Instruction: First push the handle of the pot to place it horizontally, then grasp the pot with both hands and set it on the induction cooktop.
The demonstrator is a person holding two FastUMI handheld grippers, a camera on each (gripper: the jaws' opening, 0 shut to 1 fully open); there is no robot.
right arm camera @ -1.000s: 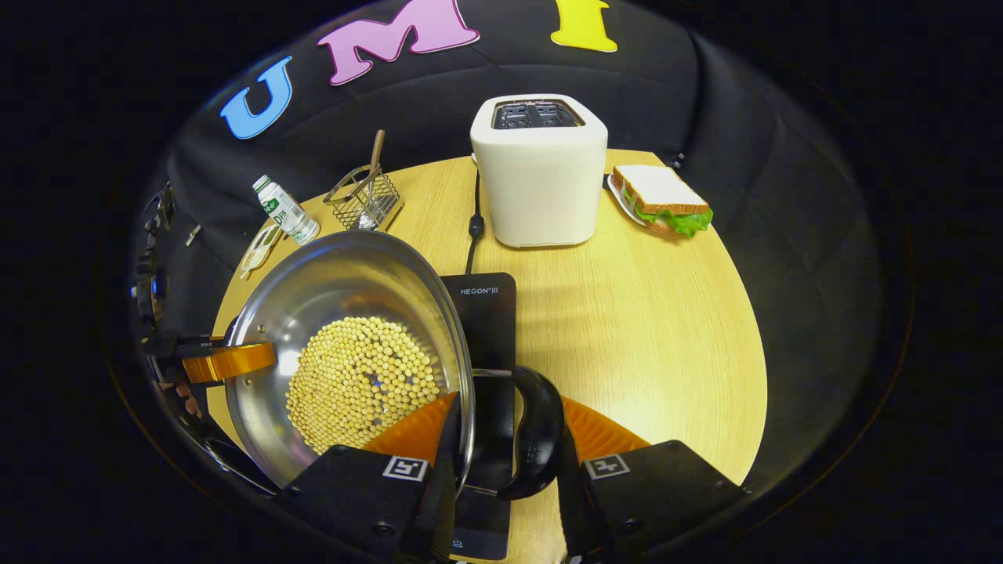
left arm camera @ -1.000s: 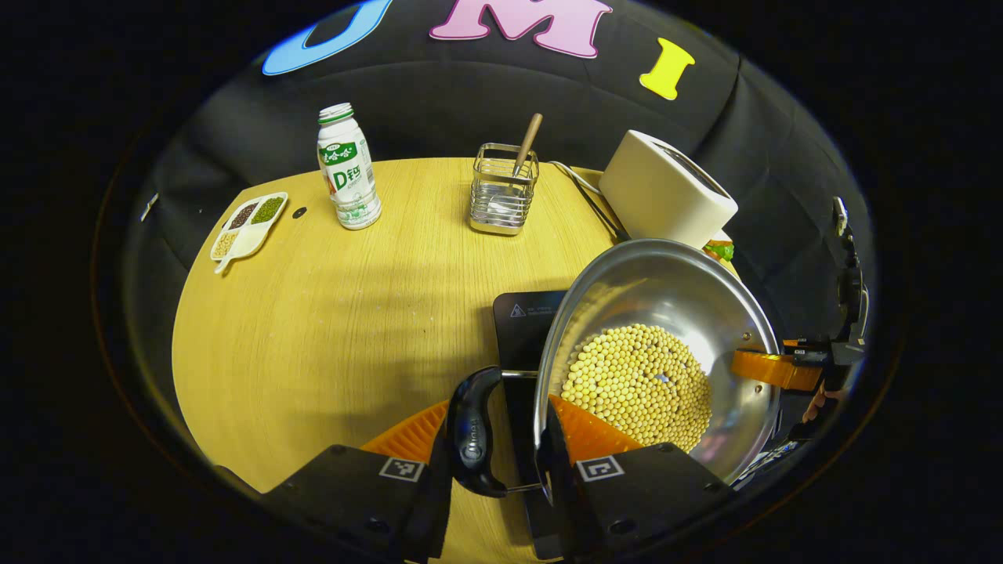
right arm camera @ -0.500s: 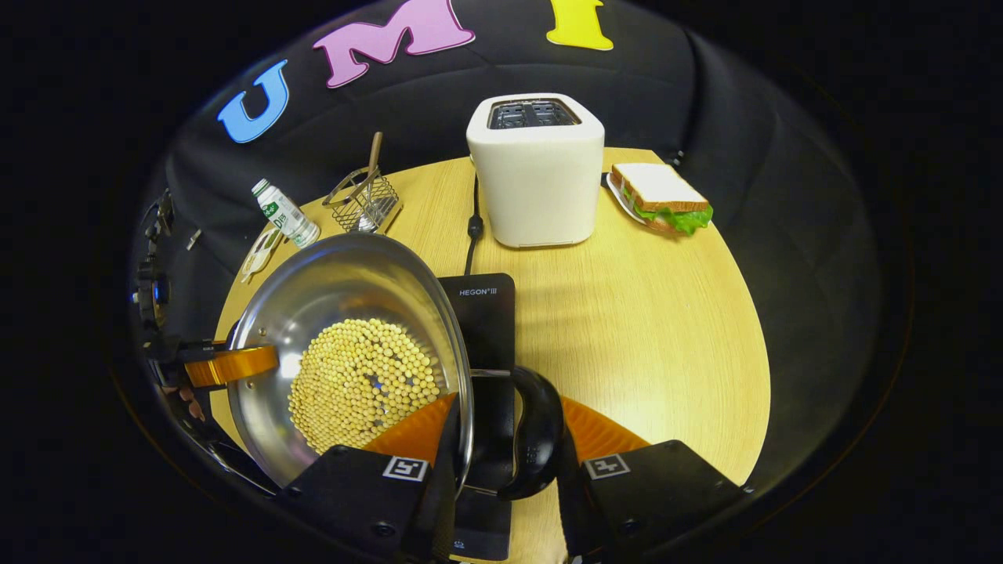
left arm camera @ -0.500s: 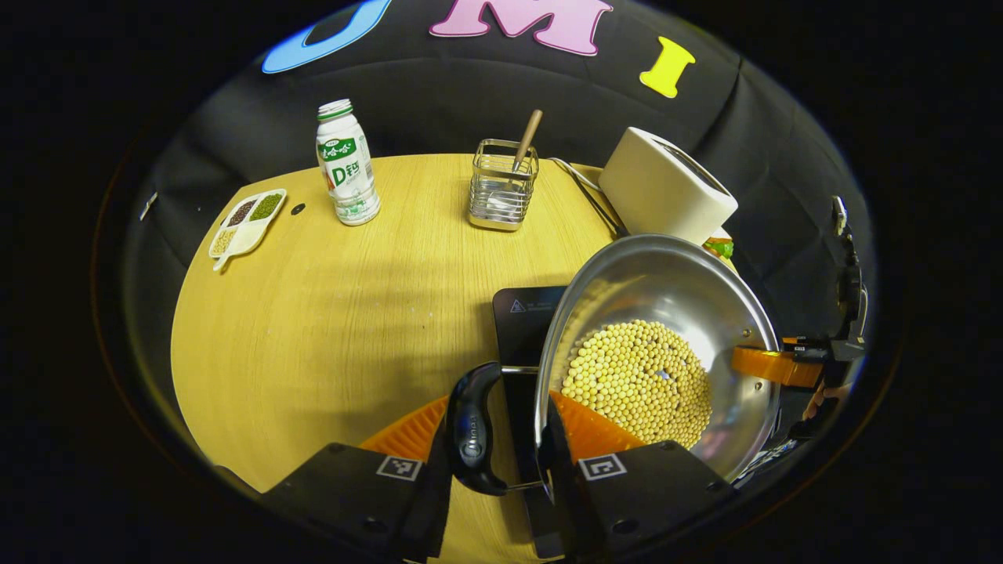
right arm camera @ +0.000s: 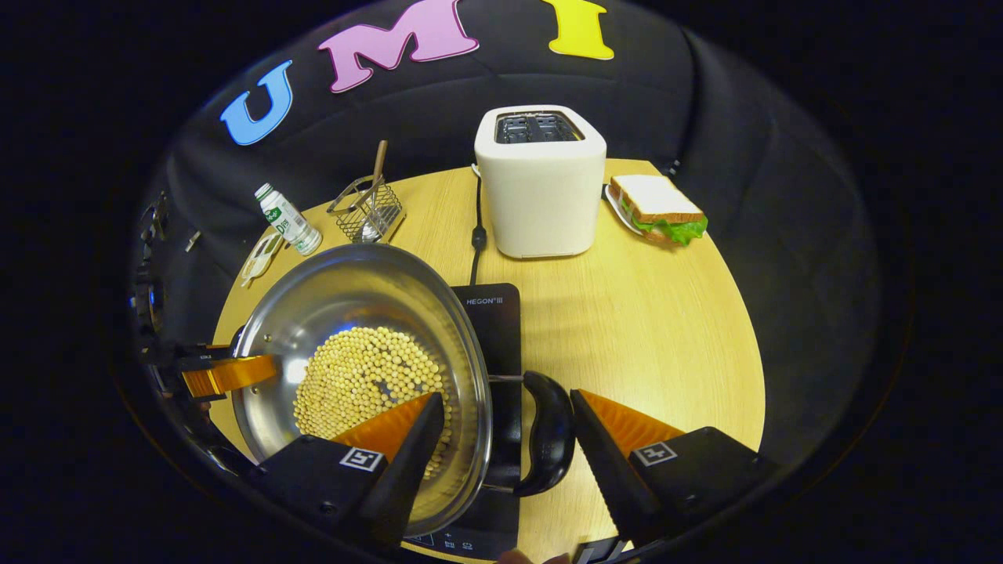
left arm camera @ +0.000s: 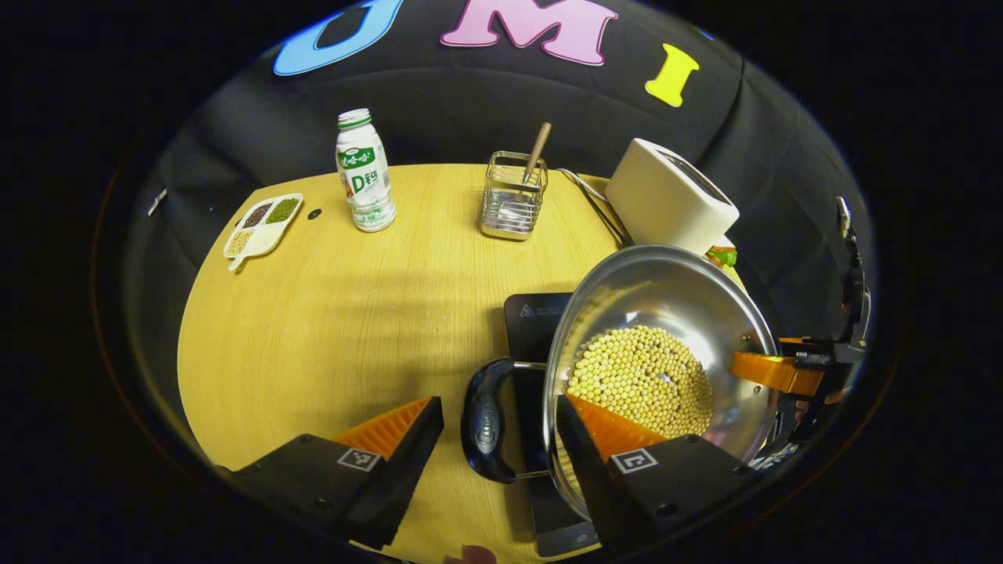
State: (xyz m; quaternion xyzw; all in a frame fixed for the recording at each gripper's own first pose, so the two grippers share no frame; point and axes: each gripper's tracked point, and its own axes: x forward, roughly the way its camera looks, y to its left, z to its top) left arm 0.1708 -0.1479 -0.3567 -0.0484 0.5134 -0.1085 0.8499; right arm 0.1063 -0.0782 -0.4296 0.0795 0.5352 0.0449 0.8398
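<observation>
On the cooktop (right arm camera: 490,321), the pot (right arm camera: 360,313) of beans now sits with its handles level. Both tongs, clamped on the handles half a second ago, are spread wide and grip nothing: left tongs (left arm camera: 499,427) flank the left handle (left arm camera: 486,419), right tongs (right arm camera: 505,427) flank the right handle (right arm camera: 546,435). Judged from this, placement is complete and only withdrawal remains.
</observation>
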